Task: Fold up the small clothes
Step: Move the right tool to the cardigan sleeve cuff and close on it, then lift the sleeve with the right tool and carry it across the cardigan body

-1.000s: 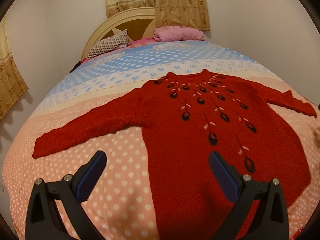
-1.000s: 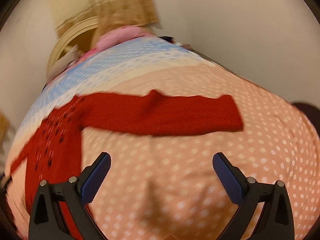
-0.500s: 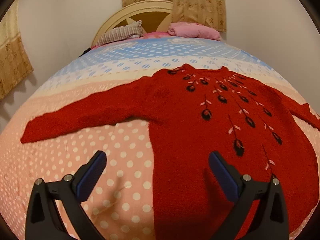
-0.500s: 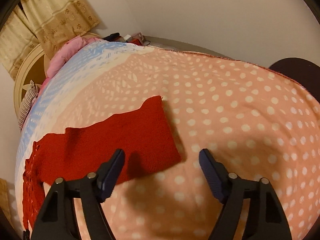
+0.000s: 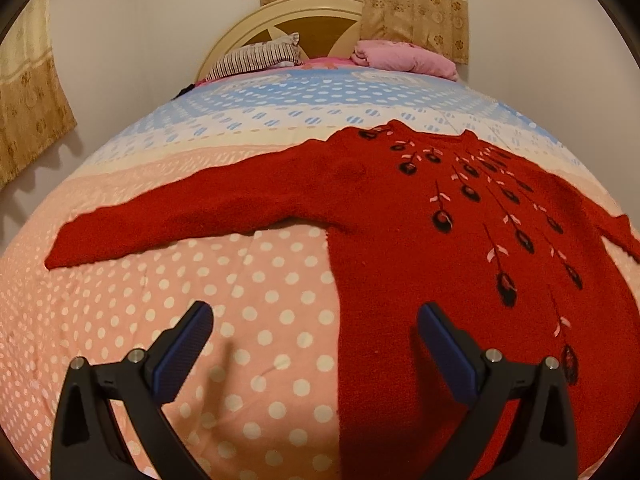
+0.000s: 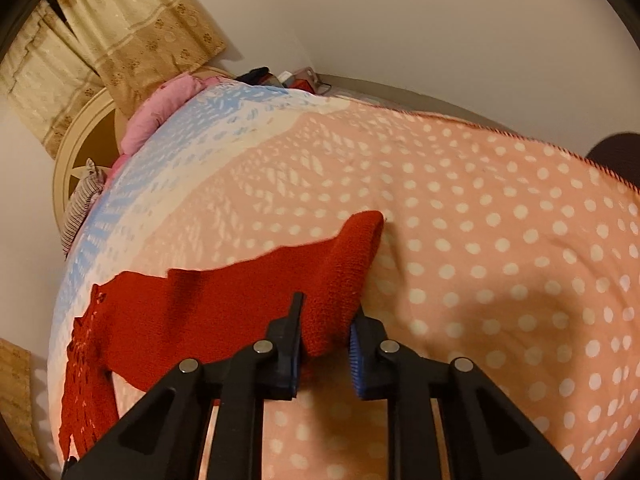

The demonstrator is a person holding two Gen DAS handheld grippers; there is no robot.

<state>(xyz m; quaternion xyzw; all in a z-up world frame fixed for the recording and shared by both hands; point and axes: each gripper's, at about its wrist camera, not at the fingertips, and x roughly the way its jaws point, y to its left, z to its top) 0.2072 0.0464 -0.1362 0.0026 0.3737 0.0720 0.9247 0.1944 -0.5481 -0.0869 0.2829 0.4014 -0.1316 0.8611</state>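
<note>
Left wrist view: the left hand-held gripper (image 5: 314, 344) hangs released, jaws wide, above the bed (image 5: 248, 288), straddling the side edge of the red sweater (image 5: 400, 248) spread flat there.

Right wrist view: the right hand-held gripper (image 6: 325, 346) has just been closing and now pinches the sweater's sleeve (image 6: 332, 280), its cuff bunched between the jaws.
</note>
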